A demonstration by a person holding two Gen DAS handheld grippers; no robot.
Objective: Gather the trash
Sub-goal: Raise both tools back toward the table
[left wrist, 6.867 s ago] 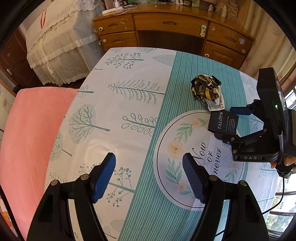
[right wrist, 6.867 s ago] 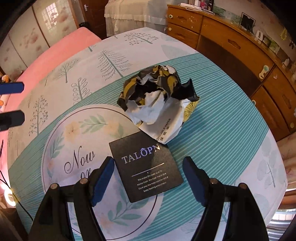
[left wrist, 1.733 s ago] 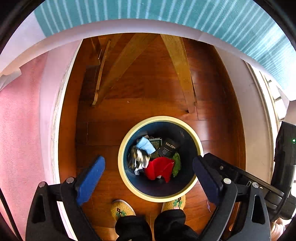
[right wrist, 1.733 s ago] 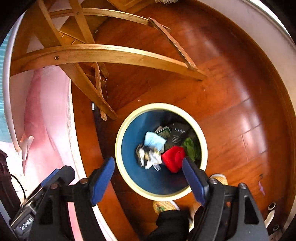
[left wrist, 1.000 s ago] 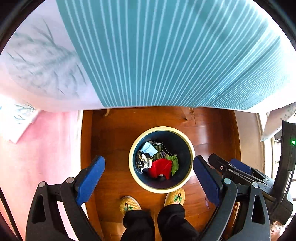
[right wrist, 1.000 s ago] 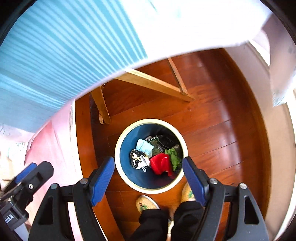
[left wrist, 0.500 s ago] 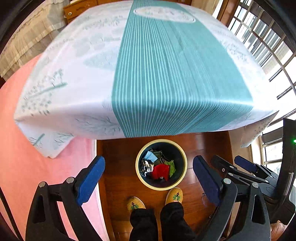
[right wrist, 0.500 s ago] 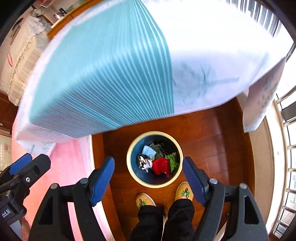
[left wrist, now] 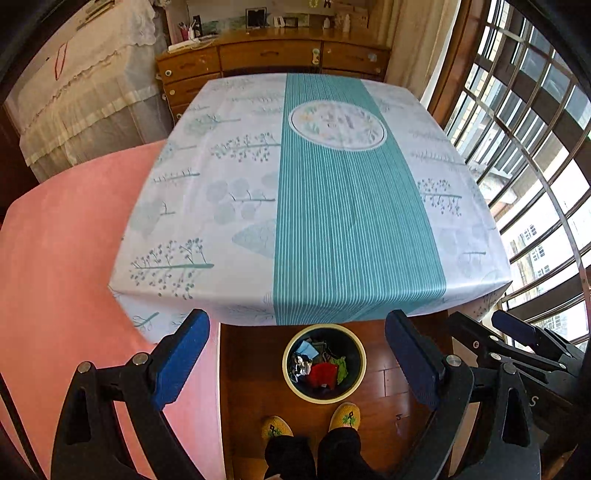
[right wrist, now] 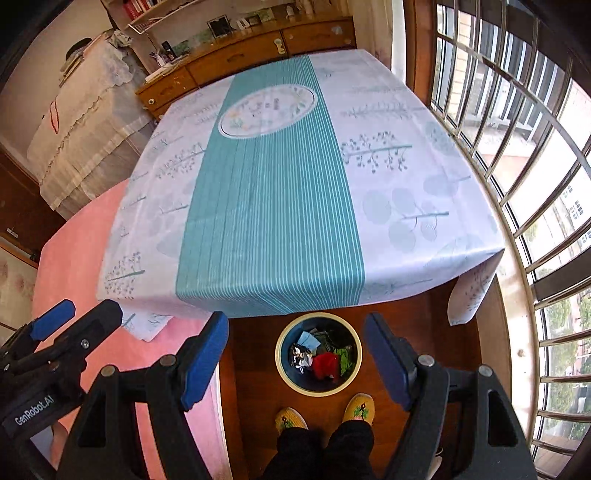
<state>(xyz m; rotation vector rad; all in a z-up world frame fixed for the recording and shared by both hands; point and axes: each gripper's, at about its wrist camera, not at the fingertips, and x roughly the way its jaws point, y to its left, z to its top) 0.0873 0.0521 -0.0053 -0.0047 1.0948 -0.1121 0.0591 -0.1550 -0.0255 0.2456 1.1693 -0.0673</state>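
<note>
Lying binned point(left wrist: 324, 363) below both spread hand-held grippers point(left wrist: 297, 360).

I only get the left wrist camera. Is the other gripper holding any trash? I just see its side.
Observer: No. In the right wrist view, the right gripper is open with nothing between its pads. The trash bin shows through the gap.
Operator: Is there writing on my gripper?
Observer: Yes. The left gripper has GenRobot.AI printed on its body.
Operator: What's above the dresser?
Observer: A shelf of books, at the top left of the right wrist view.
</note>
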